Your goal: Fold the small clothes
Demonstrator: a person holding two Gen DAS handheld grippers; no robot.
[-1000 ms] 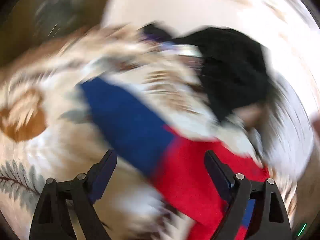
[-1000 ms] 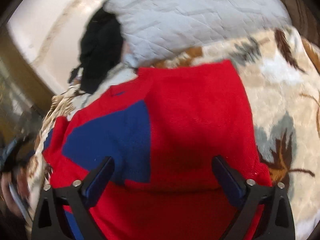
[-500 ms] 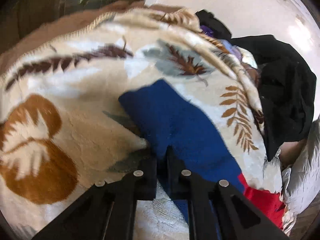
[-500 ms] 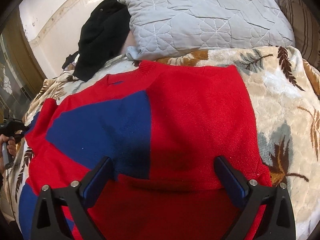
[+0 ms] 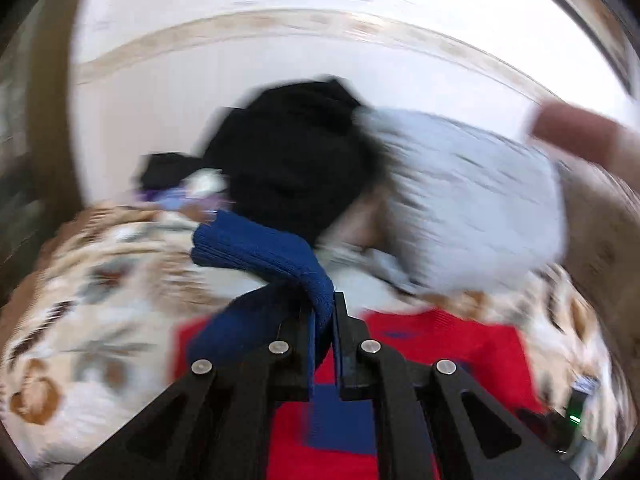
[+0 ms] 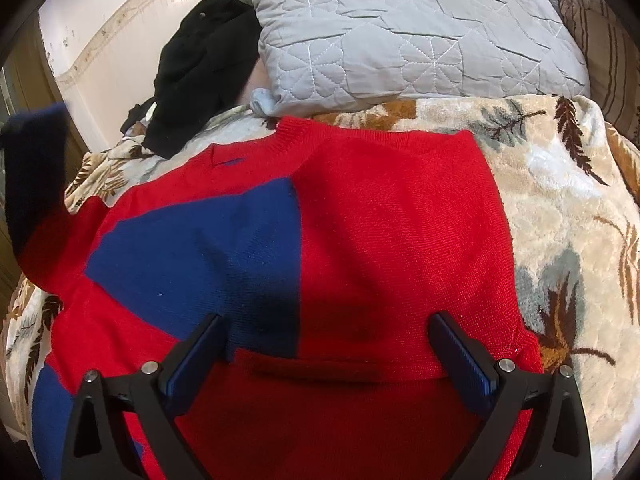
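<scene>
A small red and blue knit sweater (image 6: 360, 240) lies flat on a floral blanket (image 6: 560, 208); it also shows in the left wrist view (image 5: 440, 344). My left gripper (image 5: 324, 320) is shut on the sweater's blue sleeve cuff (image 5: 264, 248) and holds it lifted above the sweater's body. In the right wrist view the raised blue sleeve (image 6: 36, 160) hangs at the far left. My right gripper (image 6: 326, 344) is open and empty, hovering low over the sweater's lower middle.
A grey quilted pillow (image 6: 400, 28) lies beyond the sweater's collar, with a black garment (image 6: 200, 64) heaped to its left against the white wall (image 6: 108, 32). A striped cushion (image 6: 600, 40) sits at the far right. The left wrist view is motion-blurred.
My left gripper, shut on the blue sleeve cuff, has lifted it off the blanket and swung it over the sweater's body. My right gripper has stayed open over the sweater.
</scene>
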